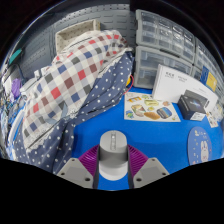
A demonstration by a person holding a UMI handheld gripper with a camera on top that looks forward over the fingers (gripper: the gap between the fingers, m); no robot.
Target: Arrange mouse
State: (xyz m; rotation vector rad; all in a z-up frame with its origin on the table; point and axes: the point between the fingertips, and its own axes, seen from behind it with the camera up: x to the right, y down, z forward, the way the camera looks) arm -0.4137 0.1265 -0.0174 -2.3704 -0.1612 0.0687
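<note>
A grey computer mouse [113, 157] sits between my two fingers, its length running along them. The purple pads [87, 158] press against both of its sides, so my gripper [113, 162] is shut on the mouse. It is held over the blue table surface [170, 140]. The underside of the mouse is hidden, so I cannot tell whether it touches the table.
A person in a plaid shirt [70, 80] and star-patterned cloth [55, 135] leans over the table beyond and beside the fingers. A printed sheet [152, 107], a black box [193, 104] and a white box [172, 82] lie further ahead. Clear storage drawers [165, 40] stand behind.
</note>
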